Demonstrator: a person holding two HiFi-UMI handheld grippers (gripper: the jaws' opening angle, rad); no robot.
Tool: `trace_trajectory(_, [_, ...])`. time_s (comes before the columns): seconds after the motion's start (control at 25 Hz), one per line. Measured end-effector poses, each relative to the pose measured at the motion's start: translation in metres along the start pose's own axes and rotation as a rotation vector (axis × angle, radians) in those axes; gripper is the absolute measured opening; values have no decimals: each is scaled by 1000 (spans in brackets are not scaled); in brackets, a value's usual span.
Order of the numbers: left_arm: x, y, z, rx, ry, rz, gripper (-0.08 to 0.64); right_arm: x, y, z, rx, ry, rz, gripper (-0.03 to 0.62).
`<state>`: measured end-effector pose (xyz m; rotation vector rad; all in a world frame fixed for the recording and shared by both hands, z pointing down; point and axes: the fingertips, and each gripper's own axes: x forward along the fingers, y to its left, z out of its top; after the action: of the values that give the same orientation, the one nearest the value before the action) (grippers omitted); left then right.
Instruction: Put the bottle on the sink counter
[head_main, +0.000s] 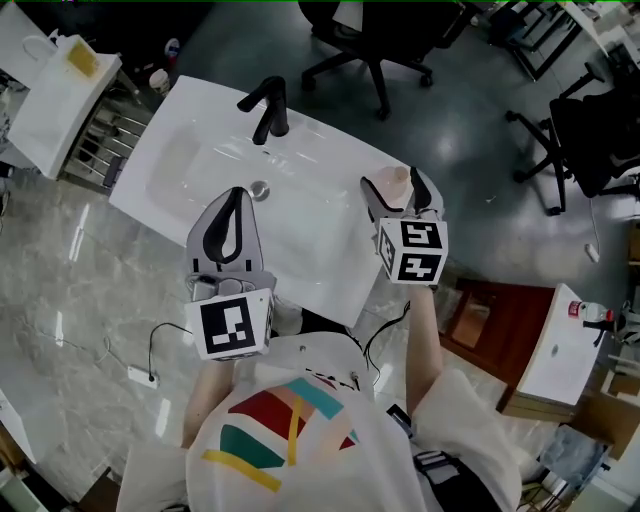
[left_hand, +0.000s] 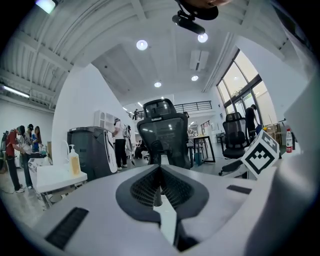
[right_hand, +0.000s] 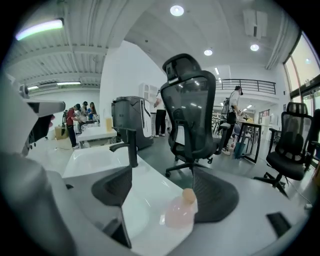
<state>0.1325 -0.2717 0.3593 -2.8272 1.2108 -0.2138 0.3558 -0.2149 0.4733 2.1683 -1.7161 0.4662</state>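
A small pale pink bottle (head_main: 398, 179) with a tan cap stands upright on the white sink counter (head_main: 330, 270), near its right end. My right gripper (head_main: 393, 191) is open around it. In the right gripper view the bottle (right_hand: 179, 212) sits between the spread jaws of the right gripper (right_hand: 161, 174), close against the right one. My left gripper (head_main: 237, 196) is shut on nothing over the basin, just left of the drain (head_main: 259, 188). In its own view the left gripper (left_hand: 160, 174) shows its pads pressed together.
A black faucet (head_main: 268, 108) rises at the far rim of the basin. Black office chairs (head_main: 370, 40) stand on the dark floor beyond, with another (head_main: 590, 130) at the right. A white bag (head_main: 55, 100) is at the far left. The counter edge lies just right of the bottle.
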Motion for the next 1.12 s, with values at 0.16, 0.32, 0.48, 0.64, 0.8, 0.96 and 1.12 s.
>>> trace_trajectory(0.16, [-4,13,16,-27,-51,20,18,-18,29,43,-19,-100,40,387])
trace_trajectory(0.32, [-15,29,26,-9,-80,58,18,-35,61,82,-12,-199,80,385])
trace_trajectory(0.48, [-24,47,30,1,-61,102,18,-52,97,112,2,-275,140,361])
trace_trajectory(0.64, [-37,73,38,-1,-65,157,18,-62,149,131,0,-311,247,315])
trace_trajectory(0.8, [-58,95,42,5,-75,217,18,-68,200,144,-64,-352,322,245])
trace_trajectory(0.96, [-77,120,41,5,-85,275,18,-70,250,152,-80,-388,401,203])
trace_trajectory(1.12, [-99,141,42,5,-95,325,18,-81,287,161,-100,-428,447,152])
